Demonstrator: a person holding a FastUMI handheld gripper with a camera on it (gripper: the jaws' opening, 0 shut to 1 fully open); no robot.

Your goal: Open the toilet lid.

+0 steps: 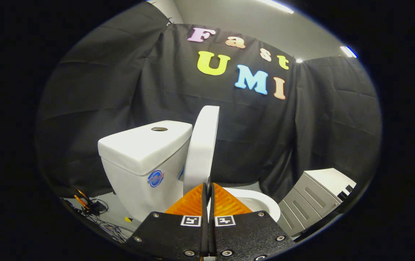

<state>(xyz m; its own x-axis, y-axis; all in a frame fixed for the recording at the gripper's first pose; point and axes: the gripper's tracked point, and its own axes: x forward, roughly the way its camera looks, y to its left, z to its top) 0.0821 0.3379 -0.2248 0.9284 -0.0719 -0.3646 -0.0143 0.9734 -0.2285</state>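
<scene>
A white toilet stands just ahead of my fingers. Its lid [203,145] is raised, standing nearly upright and edge-on against the tank [138,152]. Part of the bowl's rim [263,203] shows beyond the right finger. My gripper [208,185] is shut, its orange fingers [189,203] pressed together with only a thin slit between them. The fingertips sit right at the lid's lower edge, close to or touching it. I see nothing held between them.
A round flush button [159,128] sits on top of the tank. A grey drawer cabinet [312,195] stands to the right of the bowl. Cables and a small black-and-orange device [91,207] lie on the floor left of the tank. Black cloth walls surround the booth.
</scene>
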